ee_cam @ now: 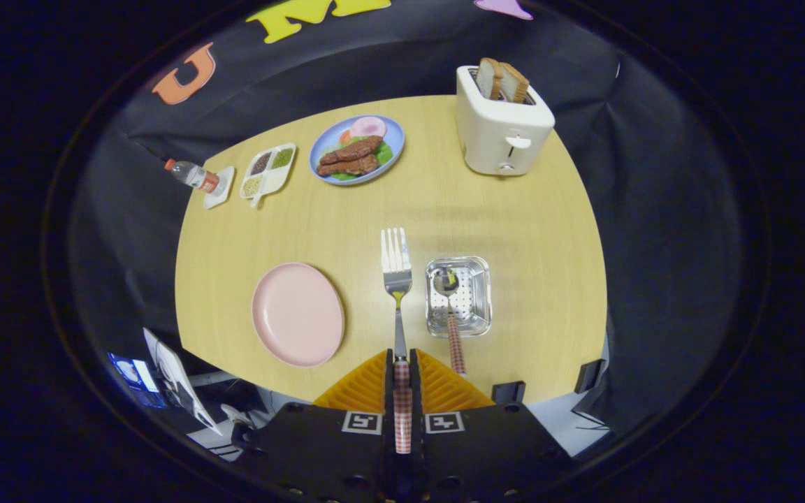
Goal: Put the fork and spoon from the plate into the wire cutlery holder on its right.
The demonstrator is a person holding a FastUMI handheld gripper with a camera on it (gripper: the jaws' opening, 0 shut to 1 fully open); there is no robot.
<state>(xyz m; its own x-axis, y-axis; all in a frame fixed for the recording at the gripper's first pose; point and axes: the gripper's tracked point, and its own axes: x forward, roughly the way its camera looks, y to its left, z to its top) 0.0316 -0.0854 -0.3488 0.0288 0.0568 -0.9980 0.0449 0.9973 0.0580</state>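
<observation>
A: where's the cutlery at?
B: gripper [402, 363] is clamped on the fork [397, 279] handle, held between the pink plate [298, 314] and holder [458, 295]. Spoon [450, 307] sits in the holder, plate's bare.

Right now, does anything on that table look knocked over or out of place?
Yes: the small bottle beyond the pink plate leans over on its white dish. The gripper grips the fork; the spoon sits in the holder.

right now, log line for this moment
gripper: shut on fork, lifted | spoon: in cutlery holder | pink plate: bare | next: fork into holder
</observation>
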